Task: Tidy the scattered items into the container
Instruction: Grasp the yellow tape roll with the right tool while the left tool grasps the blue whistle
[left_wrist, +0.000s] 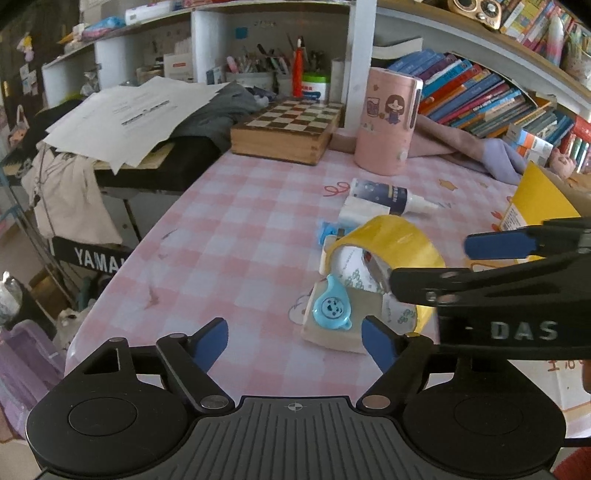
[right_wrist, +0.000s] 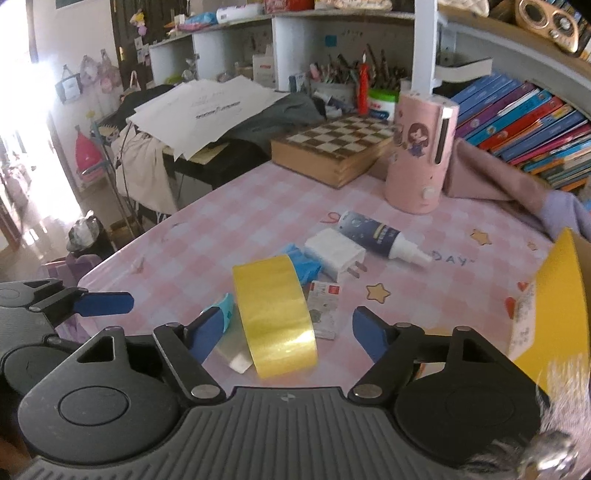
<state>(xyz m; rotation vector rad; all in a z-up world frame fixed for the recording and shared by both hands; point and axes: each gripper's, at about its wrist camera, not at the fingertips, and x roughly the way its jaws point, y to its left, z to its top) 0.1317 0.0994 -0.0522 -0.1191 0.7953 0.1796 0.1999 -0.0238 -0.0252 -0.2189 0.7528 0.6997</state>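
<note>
Yellow tape roll (right_wrist: 275, 315): stands on edge, centred between spread fingers of right gripper (right_wrist: 282, 334), nearer arm. Left gripper (left_wrist: 295, 341): also wide, empty, alongside.

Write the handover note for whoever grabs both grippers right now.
Left gripper: open, holding nothing, low over the near end of the pile.
Right gripper: open, its fingers on either side of the yellow tape roll, not closed on it.
On the pink checked tablecloth: the tape roll standing on edge, blue bear-shaped item on a packet, white charger, dark spray bottle, blue wrapper, small card.
Yellow box is at the right edge.
Done: no item can be seen in the box.
Left: grip the tape, then move everything else.
</note>
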